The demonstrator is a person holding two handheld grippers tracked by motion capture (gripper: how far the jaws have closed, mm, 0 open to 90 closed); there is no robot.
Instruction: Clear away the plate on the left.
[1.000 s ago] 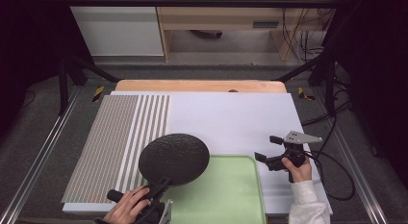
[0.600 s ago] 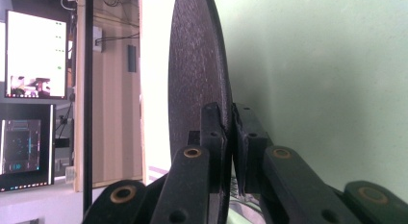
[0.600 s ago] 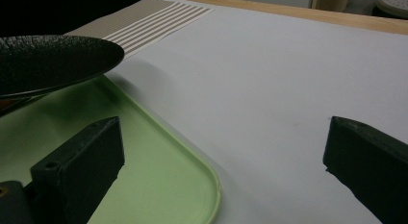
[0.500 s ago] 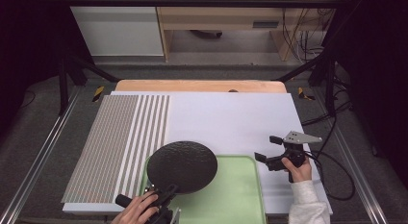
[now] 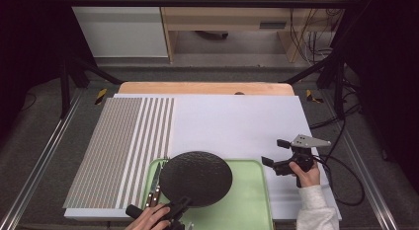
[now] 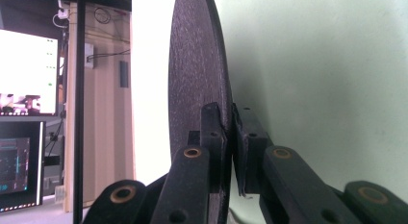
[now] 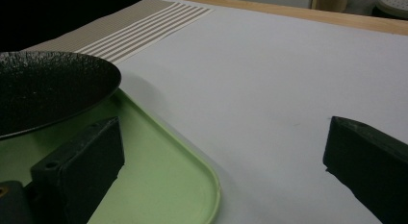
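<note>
Left claw [image 5: 179,208] pinches the near rim of the black plate [image 5: 196,177], jaws pressed on it from both faces; the left gripper view has the plate [image 6: 197,84] edge-on with the pale green tray [image 6: 317,80] right behind it. From the claw the plate runs away toward the far side of the counter [image 5: 237,121], so its whole disc hangs out beyond the grip. In the high view it sits over the left half of the tray [image 5: 247,200], roughly level, with its left edge reaching the tray's left rim. Whether it touches the tray floor yet I can't tell. Scissors or tongs with dark red handles [image 5: 154,186] lie on the tray's left edge, just beside the plate rim and close to the claw. That is the clearance to watch if the plate goes straight down.

Right claw [image 5: 276,156] is spread, nothing between the jaws, hovering over the white sheet just off the tray's right rim [image 7: 211,185]. It is near the plate's [image 7: 48,89] far-right side but well apart from it. Left hand owns this move.
</note>
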